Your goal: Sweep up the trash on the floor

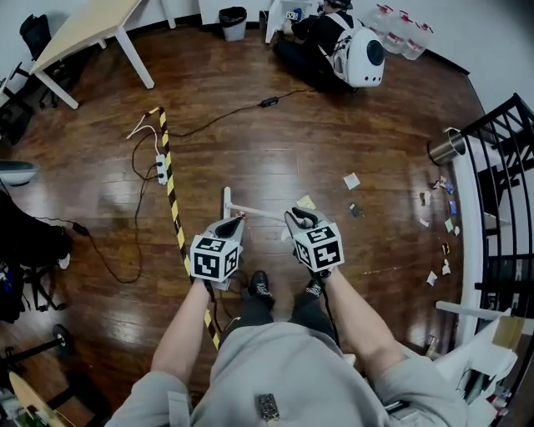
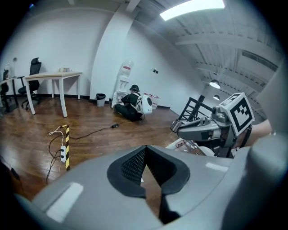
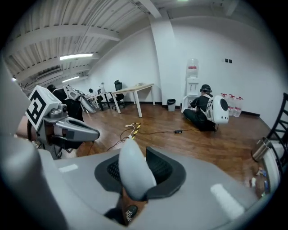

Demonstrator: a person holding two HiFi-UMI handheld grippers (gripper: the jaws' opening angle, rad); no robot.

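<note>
While I look down from the head view, the items stand thus.

Right gripper (image 1: 299, 218): jaws clamped on a white handle (image 3: 133, 174), whose rounded end sticks up between the pads; a brown part with a small label shows beneath it. From the head view the handle's white shaft (image 1: 260, 212) runs leftward over the wood floor (image 1: 275, 125).

Left gripper (image 1: 237, 220): jaws slightly apart, nothing between them, tip just beside the shaft.

Trash: paper scraps (image 1: 351, 180) scattered to the right on the floor, more of them (image 1: 445, 267) near the black railing (image 1: 509, 158); one yellowish scrap (image 1: 306, 202) just beyond the right gripper.

Other: yellow-and-black striped tape (image 1: 170, 185) on the floor, a white power strip (image 1: 161, 169) with cables beside it, a metal pot (image 1: 446, 148), a table (image 1: 83, 29), a bin (image 1: 234, 23), and a seated person (image 1: 321, 37).
</note>
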